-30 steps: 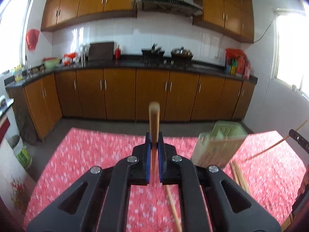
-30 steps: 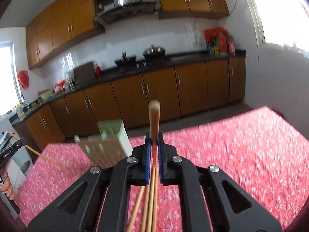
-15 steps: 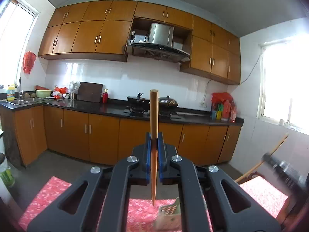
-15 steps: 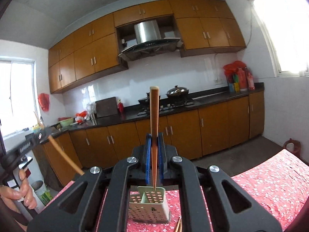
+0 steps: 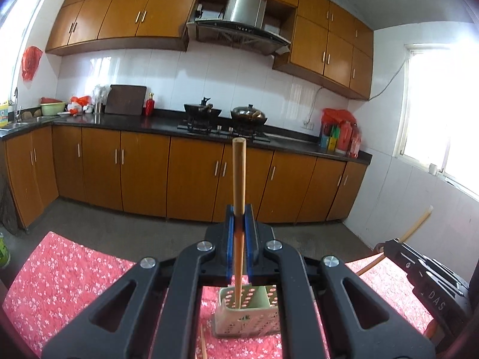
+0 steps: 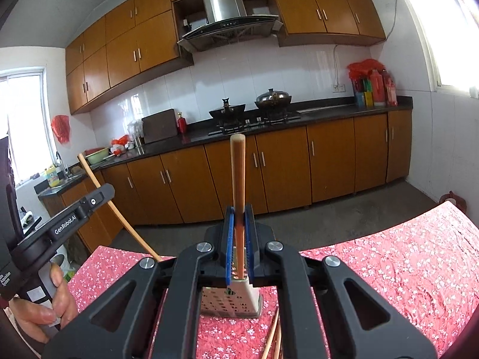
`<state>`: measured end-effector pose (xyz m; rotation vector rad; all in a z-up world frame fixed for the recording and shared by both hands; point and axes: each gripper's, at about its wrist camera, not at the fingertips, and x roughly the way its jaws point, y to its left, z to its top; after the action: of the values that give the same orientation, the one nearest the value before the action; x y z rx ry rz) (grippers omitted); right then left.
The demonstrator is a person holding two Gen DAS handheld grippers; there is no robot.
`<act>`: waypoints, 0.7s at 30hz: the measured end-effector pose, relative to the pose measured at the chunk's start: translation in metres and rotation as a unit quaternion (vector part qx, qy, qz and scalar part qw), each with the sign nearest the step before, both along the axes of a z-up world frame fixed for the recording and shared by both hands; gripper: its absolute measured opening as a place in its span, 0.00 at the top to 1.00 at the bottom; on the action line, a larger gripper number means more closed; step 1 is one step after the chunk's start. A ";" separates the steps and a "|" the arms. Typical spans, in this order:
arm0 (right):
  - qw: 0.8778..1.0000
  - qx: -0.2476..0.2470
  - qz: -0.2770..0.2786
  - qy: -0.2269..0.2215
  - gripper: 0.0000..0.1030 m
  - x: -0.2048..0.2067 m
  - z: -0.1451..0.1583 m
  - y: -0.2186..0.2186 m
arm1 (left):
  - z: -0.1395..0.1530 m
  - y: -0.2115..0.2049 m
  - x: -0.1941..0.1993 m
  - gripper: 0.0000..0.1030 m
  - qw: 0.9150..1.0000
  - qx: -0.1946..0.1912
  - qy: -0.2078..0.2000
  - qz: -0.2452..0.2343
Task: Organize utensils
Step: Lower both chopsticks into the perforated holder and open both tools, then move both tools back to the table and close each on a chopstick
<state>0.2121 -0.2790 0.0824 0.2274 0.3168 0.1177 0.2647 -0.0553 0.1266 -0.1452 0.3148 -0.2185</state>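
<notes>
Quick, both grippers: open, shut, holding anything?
Left gripper: shut on a chopstick.
Right gripper: shut on another chopstick.

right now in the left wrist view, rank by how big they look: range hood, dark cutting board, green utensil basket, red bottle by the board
1. range hood
2. green utensil basket, though it sits nearest the camera and is partly hidden, so this rank is unsure
3. dark cutting board
4. red bottle

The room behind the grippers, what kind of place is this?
A home kitchen, most likely. Wooden cabinets run under a dark countertop, two pans sit on a gas stove beneath a steel range hood, and a sink with a tap occupies the corner.
</notes>
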 end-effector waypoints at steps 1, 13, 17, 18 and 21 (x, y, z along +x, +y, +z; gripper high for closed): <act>1.000 0.001 0.001 0.001 0.91 -0.001 0.000 0.001 | -0.002 0.001 -0.001 0.91 1.000 0.001 0.001 0.001; 1.000 -0.006 -0.030 -0.007 0.73 -0.054 -0.002 -0.029 | -0.005 0.046 -0.062 0.59 0.999 0.021 -0.006 0.024; 0.997 -0.012 -0.041 0.069 0.73 -0.060 -0.049 -0.040 | -0.045 0.077 -0.088 0.57 0.997 0.051 0.039 0.043; 0.994 -0.013 -0.036 0.100 0.73 -0.058 -0.069 -0.041 | -0.061 0.084 -0.092 0.57 0.995 0.060 0.060 0.049; 0.984 -0.008 -0.018 0.179 0.73 -0.058 -0.122 -0.036 | -0.107 0.100 -0.099 0.58 0.988 0.067 0.126 0.051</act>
<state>0.1539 -0.3151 -0.0394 0.2371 0.6712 0.0369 0.1659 0.0446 0.0191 -0.0553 0.5716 -0.0764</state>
